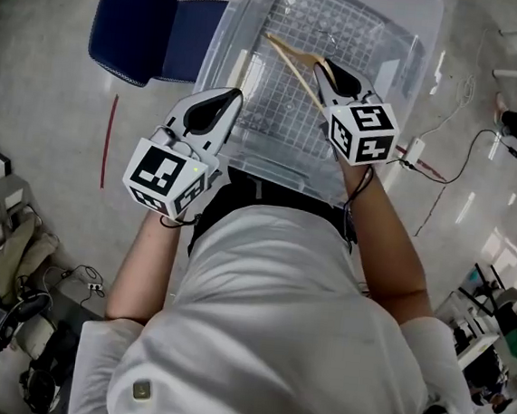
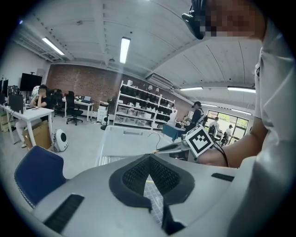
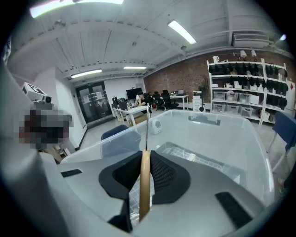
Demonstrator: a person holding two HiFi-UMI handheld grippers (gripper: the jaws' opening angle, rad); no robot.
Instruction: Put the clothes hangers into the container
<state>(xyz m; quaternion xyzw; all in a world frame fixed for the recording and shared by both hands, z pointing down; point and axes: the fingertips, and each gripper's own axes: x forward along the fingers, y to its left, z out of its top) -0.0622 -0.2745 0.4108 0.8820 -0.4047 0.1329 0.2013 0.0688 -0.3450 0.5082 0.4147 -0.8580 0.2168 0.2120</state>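
Observation:
A clear plastic container point(image 1: 259, 10) with a grid-patterned bottom stands on the floor in front of me. My right gripper point(image 1: 325, 68) is over its near right part, shut on a wooden clothes hanger point(image 1: 289, 61) whose metal hook point(image 1: 330, 41) points into the box. In the right gripper view the hanger point(image 3: 144, 185) stands edge-on between the pads, above the container point(image 3: 222, 134). My left gripper point(image 1: 236, 94) hovers at the container's near left edge, shut and holding nothing. In the left gripper view its tips point(image 2: 149, 158) meet, and the hanger point(image 2: 162, 149) shows beyond them.
A blue chair point(image 1: 139, 26) stands left of the container. Cables and a power strip point(image 1: 416, 153) lie on the floor to the right. A red stripe point(image 1: 108, 142) marks the floor at left. Boxes and headphones point(image 1: 3, 304) crowd the lower left.

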